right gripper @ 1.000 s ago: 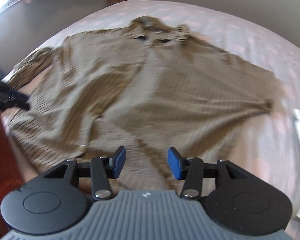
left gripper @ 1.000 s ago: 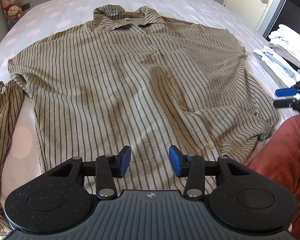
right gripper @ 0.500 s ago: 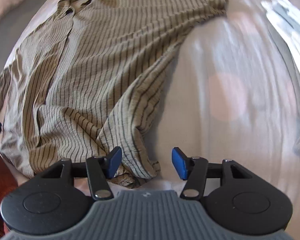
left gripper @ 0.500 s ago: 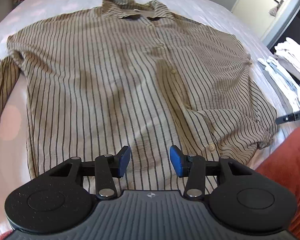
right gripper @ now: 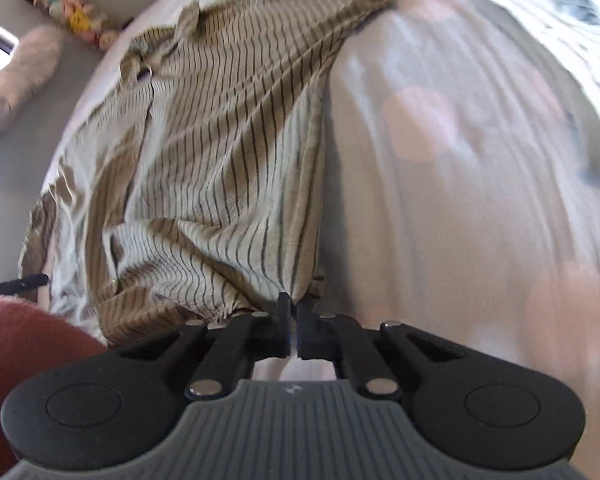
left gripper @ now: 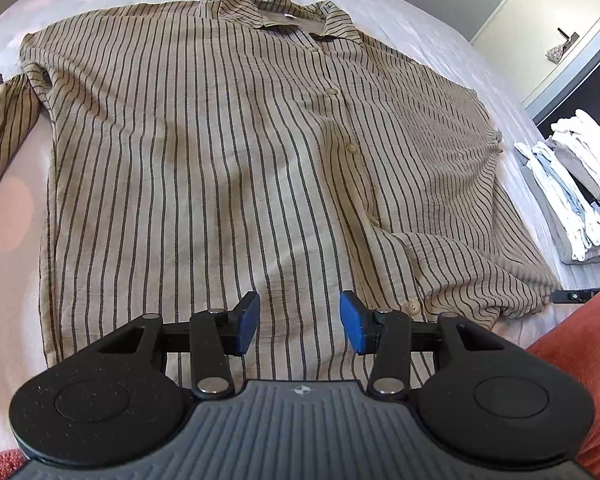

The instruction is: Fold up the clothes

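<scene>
Right wrist: jaws, apart before, now pinch shirt (right gripper: 228, 152).

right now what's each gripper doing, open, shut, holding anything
left gripper: open, holding nothing, above the shirt
right gripper: shut on the shirt's edge

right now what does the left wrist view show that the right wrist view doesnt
Left wrist only: the left gripper open above the hem, the button placket and collar, and a stack of folded laundry at the bed's edge.

Right wrist only: the right gripper shut on a corner of the fabric, and soft toys beside the bed.

Both: the striped shirt spread on the spotted bedsheet, and red clothing on the person.
</scene>
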A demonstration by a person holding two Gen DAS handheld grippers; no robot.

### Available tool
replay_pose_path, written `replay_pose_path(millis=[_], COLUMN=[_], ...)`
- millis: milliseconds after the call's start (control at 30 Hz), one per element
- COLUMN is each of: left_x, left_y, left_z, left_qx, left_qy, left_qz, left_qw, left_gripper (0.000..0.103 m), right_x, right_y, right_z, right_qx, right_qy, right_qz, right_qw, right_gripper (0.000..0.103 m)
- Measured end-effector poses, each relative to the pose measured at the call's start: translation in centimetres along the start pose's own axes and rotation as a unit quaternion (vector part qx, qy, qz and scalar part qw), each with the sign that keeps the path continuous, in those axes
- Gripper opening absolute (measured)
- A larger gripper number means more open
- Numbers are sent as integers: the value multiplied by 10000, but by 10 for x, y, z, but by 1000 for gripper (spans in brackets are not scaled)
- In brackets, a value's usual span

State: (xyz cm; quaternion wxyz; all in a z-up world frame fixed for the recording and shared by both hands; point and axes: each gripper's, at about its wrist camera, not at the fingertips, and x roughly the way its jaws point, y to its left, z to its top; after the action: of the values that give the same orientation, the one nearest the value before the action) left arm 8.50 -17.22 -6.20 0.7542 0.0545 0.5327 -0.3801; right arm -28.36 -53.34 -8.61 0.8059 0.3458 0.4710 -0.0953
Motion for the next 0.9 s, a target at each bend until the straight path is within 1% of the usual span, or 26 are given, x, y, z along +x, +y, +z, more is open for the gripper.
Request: replay_pose_path(millis=[167, 200, 333, 400, 467, 533, 633, 700, 733, 767, 800, 900], left_x=[1, 1, 1, 1, 2, 3, 4, 6, 8, 11, 14, 21], left_y=[-1, -1, -1, -1, -4, -11, -30, -44, -51, -57, -64, -81], left_z=[0, 0, -1, -1, -1, 0, -2, -7, -9, -11, -13, -21], left_qx=[32, 23, 24, 50, 139, 362, 894, 1255, 1418, 1548, 1670, 1978], left_qy=[3, 6, 21, 43, 86, 145, 224, 349, 421, 513, 607, 832], left_qz=[19, 18, 25, -6, -57, -71, -184, -305, -358, -392, -420, -524], left_qw=[10000, 10000, 10000, 10000, 9999, 9992, 9956, 9910, 9883, 9858, 9832, 9753], left_gripper=[42, 42, 42, 42, 42, 42, 42, 42, 42, 42, 44, 47], right_x=[-6, -4, 1, -9, -25, -41, -61, -64, -62, -58, -52, -27], right_y=[-23, -25, -35, -32, -26, -8, 24, 57, 75, 93, 109, 158], right_z=[-21, -22, -26, -22, -12, 4, 28, 39, 42, 44, 43, 34], right_qx=[321, 349, 441, 382, 262, 52, -347, -820, -1065, -1305, -1524, -2184], right_qy=[-80, -73, -69, -208, -458, -728, -1058, -1094, -1053, -979, -878, -455], right_qz=[-314, -389, -655, -662, -726, -707, -614, -484, -388, -283, -189, 80], right_qw=[9990, 9986, 9969, 9969, 9960, 9948, 9919, 9894, 9880, 9862, 9842, 9748], right_gripper=[2, 0, 1, 2, 5, 5, 7, 14, 16, 21, 28, 38])
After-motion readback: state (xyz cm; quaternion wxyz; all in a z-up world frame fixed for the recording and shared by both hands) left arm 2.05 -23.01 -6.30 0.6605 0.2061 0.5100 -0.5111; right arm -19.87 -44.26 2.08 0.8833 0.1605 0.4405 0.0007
